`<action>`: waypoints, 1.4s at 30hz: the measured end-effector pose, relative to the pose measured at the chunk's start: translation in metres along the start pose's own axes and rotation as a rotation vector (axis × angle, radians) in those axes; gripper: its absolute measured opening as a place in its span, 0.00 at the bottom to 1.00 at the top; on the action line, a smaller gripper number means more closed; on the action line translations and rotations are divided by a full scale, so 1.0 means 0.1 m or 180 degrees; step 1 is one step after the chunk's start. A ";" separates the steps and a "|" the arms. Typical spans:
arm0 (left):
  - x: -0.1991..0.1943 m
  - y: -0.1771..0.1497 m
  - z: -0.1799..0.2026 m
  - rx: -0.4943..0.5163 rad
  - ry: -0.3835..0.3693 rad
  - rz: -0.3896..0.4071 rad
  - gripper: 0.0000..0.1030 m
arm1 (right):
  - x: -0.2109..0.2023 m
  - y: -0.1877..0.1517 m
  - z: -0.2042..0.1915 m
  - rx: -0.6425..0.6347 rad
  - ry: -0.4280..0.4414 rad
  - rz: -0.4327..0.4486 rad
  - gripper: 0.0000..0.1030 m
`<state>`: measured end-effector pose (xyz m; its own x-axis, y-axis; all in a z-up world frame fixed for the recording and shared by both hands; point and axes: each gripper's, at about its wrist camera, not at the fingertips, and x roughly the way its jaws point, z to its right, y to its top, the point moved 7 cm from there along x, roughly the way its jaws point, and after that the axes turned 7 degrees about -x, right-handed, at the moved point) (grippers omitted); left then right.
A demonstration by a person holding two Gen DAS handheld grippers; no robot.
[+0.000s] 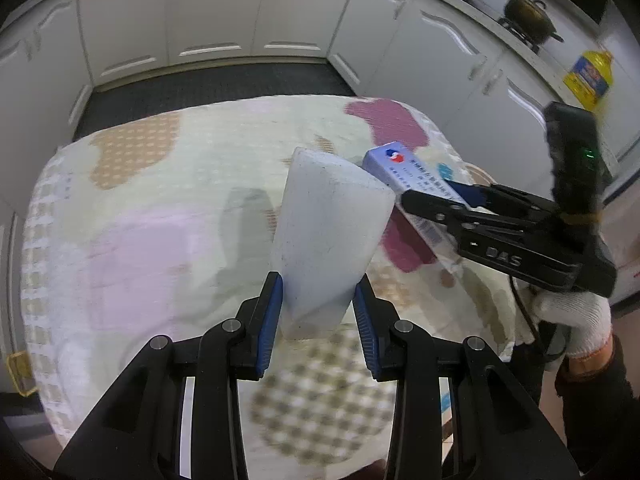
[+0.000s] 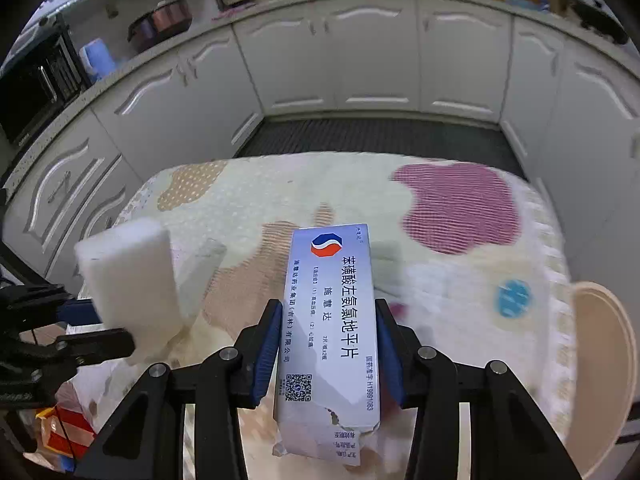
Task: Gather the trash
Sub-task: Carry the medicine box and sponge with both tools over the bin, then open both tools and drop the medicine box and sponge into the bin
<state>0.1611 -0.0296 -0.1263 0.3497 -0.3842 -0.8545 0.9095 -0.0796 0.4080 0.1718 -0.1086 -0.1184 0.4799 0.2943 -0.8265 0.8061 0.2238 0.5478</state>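
My left gripper (image 1: pixel 318 312) is shut on a white foam block (image 1: pixel 328 232) and holds it above the patterned tablecloth (image 1: pixel 160 208). My right gripper (image 2: pixel 326 344) is shut on a blue-white medicine box (image 2: pixel 330 320) with a torn rear end, also held above the cloth. In the left wrist view the right gripper (image 1: pixel 424 196) and the box (image 1: pixel 404 172) are just right of the foam block. In the right wrist view the foam block (image 2: pixel 132 280) and the left gripper's fingers (image 2: pixel 96 340) are at the left.
White kitchen cabinets (image 2: pixel 360 60) ring the table. A beige chair back (image 2: pixel 600 360) stands at the table's right edge. A red-striped bag (image 2: pixel 68 432) lies low at the left. Pots (image 1: pixel 524 12) and a yellow oil bottle (image 1: pixel 588 76) sit on the counter.
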 end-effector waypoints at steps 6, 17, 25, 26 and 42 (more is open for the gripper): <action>0.13 -0.03 0.57 0.0188 -0.0140 -0.0045 0.32 | -0.46 -0.27 0.37 0.0131 -0.0130 0.0166 0.42; 0.46 0.04 1.75 0.0644 -0.0309 -0.0075 0.32 | -1.15 -0.84 1.26 0.0521 -0.0478 0.0311 0.42; 0.80 0.08 2.45 0.0887 -0.0371 -0.0097 0.32 | -1.32 -1.23 1.83 0.0855 -0.0675 0.0256 0.42; 0.86 0.10 2.51 0.0898 -0.0383 -0.0113 0.32 | -1.32 -1.28 1.89 0.0883 -0.0691 0.0244 0.42; 1.57 0.30 3.01 0.0756 -0.0564 -0.0311 0.33 | -0.87 -1.66 2.60 0.1314 -0.0764 -0.0135 0.42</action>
<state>0.1757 -0.3690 -0.1511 0.1997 -0.5168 -0.8325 0.8515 -0.3288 0.4084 0.0858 -0.4130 -0.1713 0.4708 0.0590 -0.8803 0.8735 -0.1711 0.4558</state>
